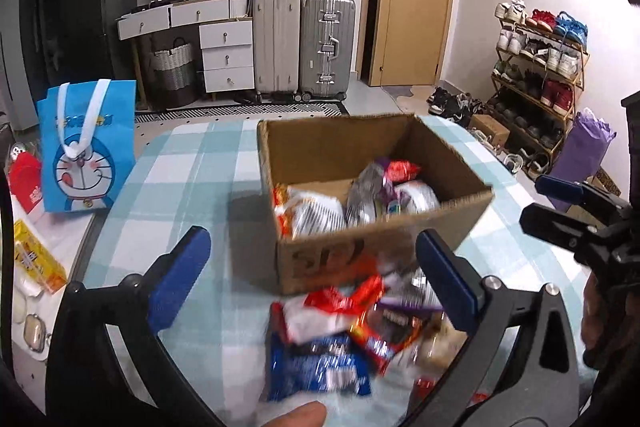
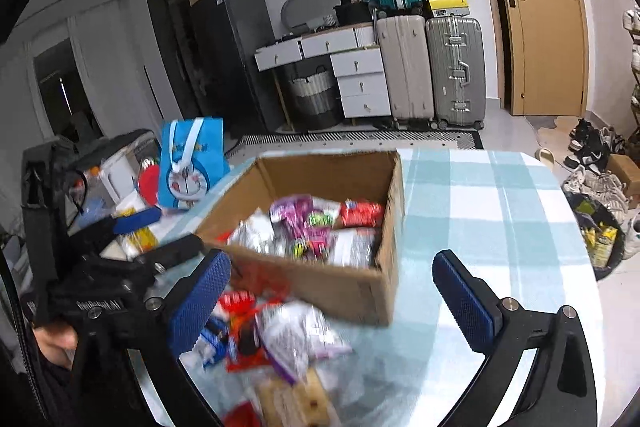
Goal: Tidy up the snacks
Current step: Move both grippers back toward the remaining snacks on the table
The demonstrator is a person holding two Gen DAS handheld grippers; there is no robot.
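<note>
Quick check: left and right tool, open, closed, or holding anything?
Left tool: open, holding nothing.
Right tool: open, holding nothing.

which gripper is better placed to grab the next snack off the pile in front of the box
Left. The left gripper is open with the loose snack pile lying between its fingers, just before the cardboard box. The right gripper, also open, faces mostly bare tablecloth, the pile off to its left.

We held the left gripper with jaws spread wide, its blue pads at seven and five o'clock, gripping nothing. The right gripper was likewise spread and unloaded, pads parted. Each gripper appeared in the other's view, at three and nine o'clock.
</note>
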